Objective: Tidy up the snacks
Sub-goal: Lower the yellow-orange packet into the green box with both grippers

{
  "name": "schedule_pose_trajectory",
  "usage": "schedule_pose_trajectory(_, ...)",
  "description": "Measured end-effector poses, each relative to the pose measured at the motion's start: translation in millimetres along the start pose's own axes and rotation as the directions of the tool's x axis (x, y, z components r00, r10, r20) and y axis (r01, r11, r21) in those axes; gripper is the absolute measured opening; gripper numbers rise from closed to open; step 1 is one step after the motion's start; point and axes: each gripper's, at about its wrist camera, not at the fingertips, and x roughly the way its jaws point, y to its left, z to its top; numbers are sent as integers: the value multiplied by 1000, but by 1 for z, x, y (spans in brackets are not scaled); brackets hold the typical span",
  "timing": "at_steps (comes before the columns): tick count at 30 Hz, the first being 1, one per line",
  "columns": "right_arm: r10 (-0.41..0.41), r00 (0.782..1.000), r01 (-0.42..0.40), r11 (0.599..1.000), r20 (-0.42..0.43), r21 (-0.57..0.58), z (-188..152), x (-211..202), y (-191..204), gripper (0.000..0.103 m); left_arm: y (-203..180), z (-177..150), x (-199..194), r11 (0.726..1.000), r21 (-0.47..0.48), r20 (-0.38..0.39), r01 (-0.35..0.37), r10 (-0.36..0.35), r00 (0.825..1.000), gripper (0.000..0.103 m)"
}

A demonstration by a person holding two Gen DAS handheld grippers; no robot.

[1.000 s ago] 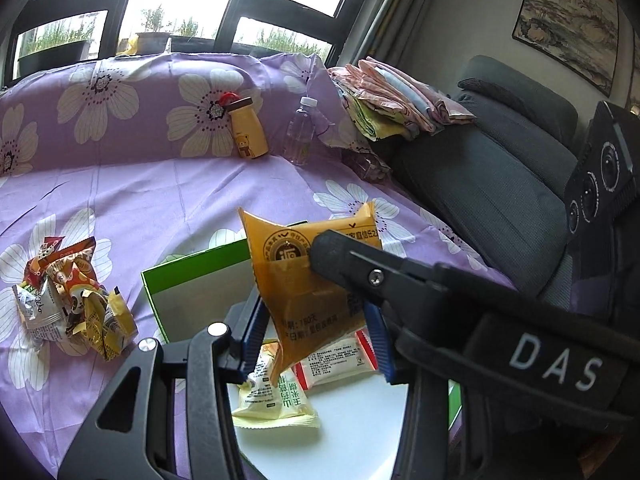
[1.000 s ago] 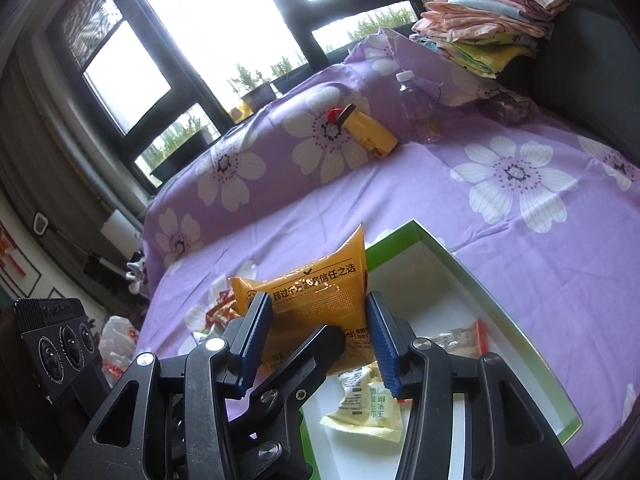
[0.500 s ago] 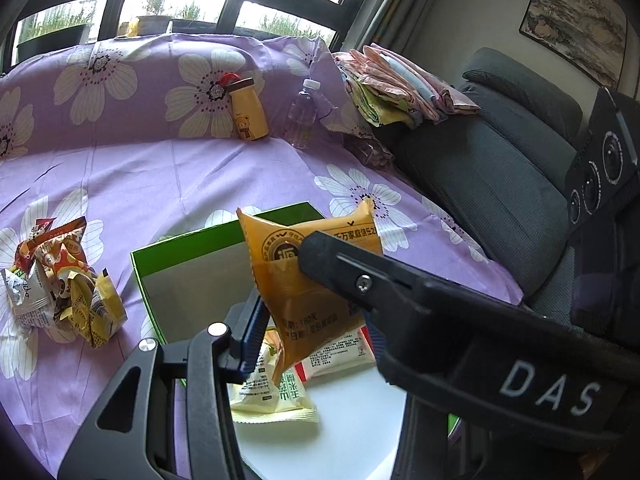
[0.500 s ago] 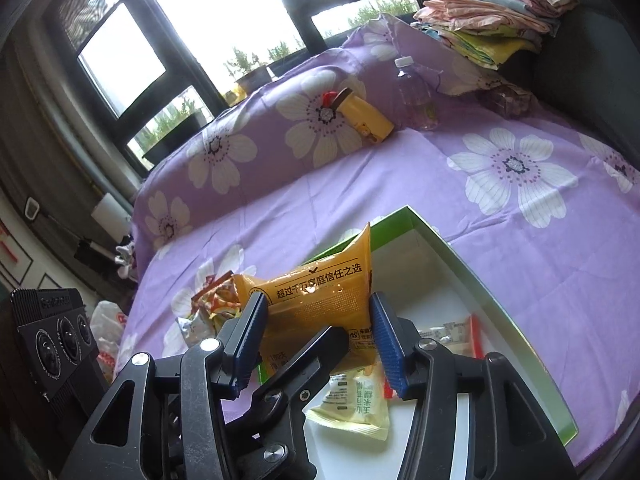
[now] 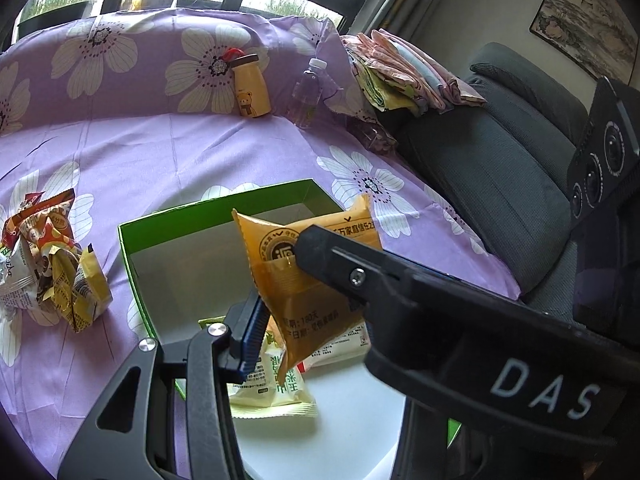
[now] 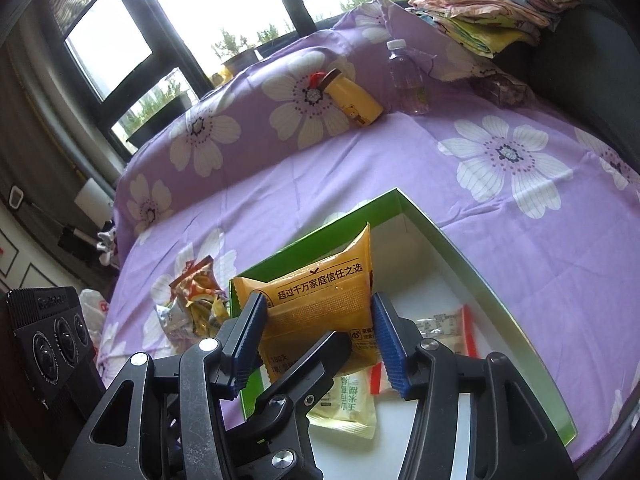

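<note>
Left claw (image 5: pixel 312 320) is seen in its own view closed narrowly on the orange packet (image 5: pixel 280 248): one blue pad (image 5: pixel 252 328) is pressed to the packet's lower left edge, while the other is hidden behind the right claw (image 5: pixel 320 256), which is laid across the packet from the lower right of the frame. The packet is held up, tilted, at the centre of the frame over the green-rimmed box (image 5: pixel 216 204), in which a pale packet (image 5: pixel 272 384) and a red-and-white packet (image 5: pixel 340 350) are already laid. A heap of loose snacks (image 5: pixel 52 264) is left on the purple flowered cloth (image 5: pixel 160 152) at the left edge. Compared with a second ago, the box is seen larger and higher in the frame, so the packet is judged to have been brought lower toward it. In the right wrist view, the right claw (image 6: pixel 316 320) is set about the same orange packet (image 6: pixel 320 280) at lower centre, its blue pads (image 6: pixel 386 340) placed at the packet's two side edges; the pads have been spread a little wider than a second ago, and whether they are pressed on the wrapper cannot be told. A black finger (image 6: pixel 304 364) of the left claw is laid over the packet's lower face. The box rim (image 6: pixel 480 276) is seen behind and to the right, the heap (image 6: pixel 196 296) at centre left. The packet is judged to be passed over to the left claw and nearly ready to be lowered into the box; the heap is not yet sorted.
</note>
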Motion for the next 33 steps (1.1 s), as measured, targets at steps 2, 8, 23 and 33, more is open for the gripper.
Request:
schedule_pose_trajectory(2, -4, 1000, 4, 1000, -1, 0, 0, 0, -1, 56, 0, -1, 2, 1000, -1, -5, 5, -5, 1000, 44)
schedule_pose_trajectory(8, -9, 1000, 9, 1000, -12, 8, 0, 2, -5, 56, 1, -1, 8, 1000, 3, -26, 11, -10, 1000, 45)
schedule_pose_trajectory(23, -55, 997, 56, 998, -47, 15, 0, 14, -11, 56, 6, -5, 25, 999, -38, -85, 37, -40, 996, 46)
schedule_pose_trajectory(33, -88, 994, 88, 996, -60, 5, -1, 19, -10, 56, 7, -7, 31, 997, -57, -106, 51, -57, 993, 46)
